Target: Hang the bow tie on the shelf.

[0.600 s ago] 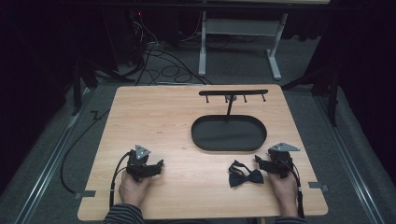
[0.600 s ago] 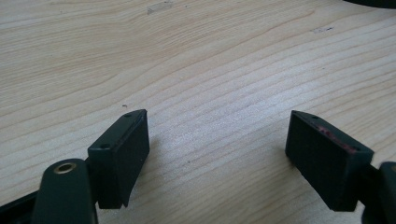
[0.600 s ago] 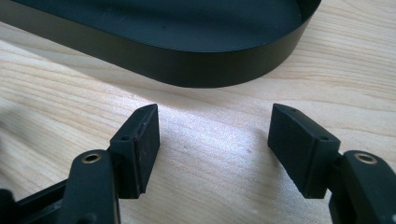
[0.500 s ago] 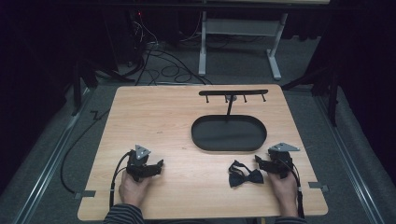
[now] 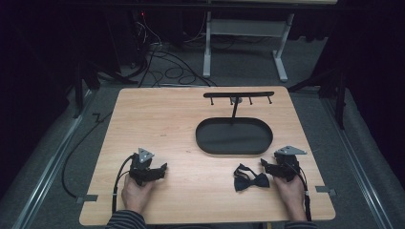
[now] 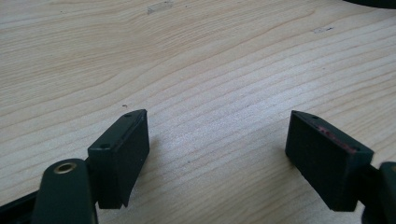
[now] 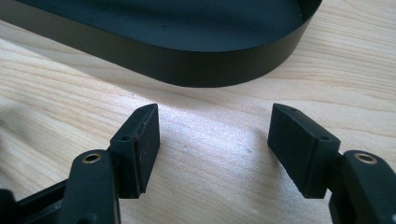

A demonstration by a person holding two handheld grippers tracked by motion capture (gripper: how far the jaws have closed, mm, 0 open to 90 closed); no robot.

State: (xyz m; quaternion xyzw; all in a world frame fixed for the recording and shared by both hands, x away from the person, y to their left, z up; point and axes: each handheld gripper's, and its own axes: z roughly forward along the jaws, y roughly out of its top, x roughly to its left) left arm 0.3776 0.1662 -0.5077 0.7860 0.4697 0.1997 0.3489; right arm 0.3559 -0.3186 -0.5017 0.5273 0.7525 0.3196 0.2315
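Note:
A black bow tie lies flat on the wooden table, just left of my right gripper. That gripper rests low on the wood, open and holding nothing, pointing at the wall of the black oval tray. In the high view the oval tray sits at centre right with a black hook rack rising on a post behind it. My left gripper lies at the front left, open over bare wood, nothing between its jaws.
A person's hands hold both grippers at the table's front edge. Cables trail from each gripper toward the front. Beyond the table stand a white desk frame and loose cables on grey floor. Bare wood spans the table's left and middle.

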